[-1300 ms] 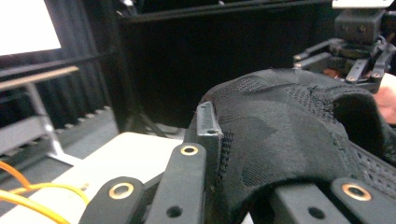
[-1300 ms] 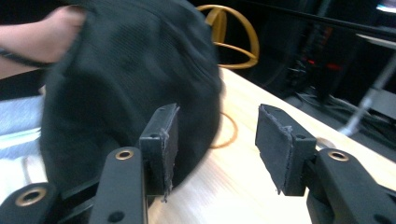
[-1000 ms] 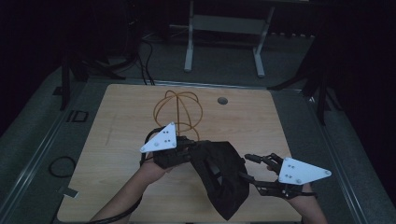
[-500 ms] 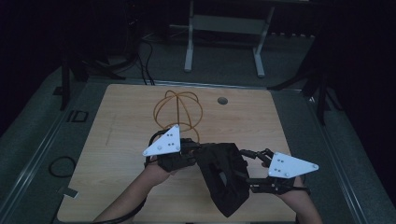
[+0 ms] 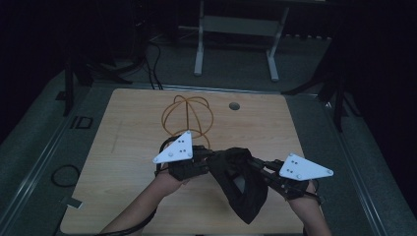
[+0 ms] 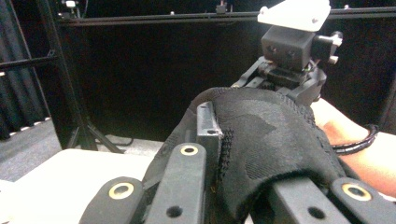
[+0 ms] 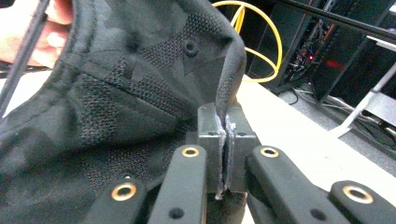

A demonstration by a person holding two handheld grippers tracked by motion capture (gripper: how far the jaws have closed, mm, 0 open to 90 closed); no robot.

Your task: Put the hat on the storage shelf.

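Two grippers share one black cap (image 5: 241, 182), which hangs between them in the lower middle of the high view, above the near part of the wooden table (image 5: 123, 162). Its dark fabric sags down toward the bottom edge of that frame, with a paler patch of lining showing at its centre.

From the left of that frame the left gripper (image 5: 209, 160) comes in, pointing right, its jaws closed on the cap's left edge; in the left gripper view the fabric (image 6: 266, 140) drapes over the pads at the centre and lower right, with one grey pad (image 6: 208, 126) standing up beside the stitched seam. From the lower right comes the right gripper (image 5: 255, 164), pointing up and left, and its jaws have just been closing with the cap's edge between them. In the right gripper view the two grey pads (image 7: 224, 140) meet at lower centre with a thin fold of the cap's rim pinched in the seam between them, while the rest of the cap (image 7: 121, 93) spreads across the left and upper part of that frame, a small button at its crown.

Beyond the cap, at the table's centre in the high view, stands a yellow wire-hoop frame (image 5: 189, 115). A small round hole (image 5: 234, 105) lies in the tabletop to its right. Farther up, a grey metal stand (image 5: 236, 29) sits on the dark floor.
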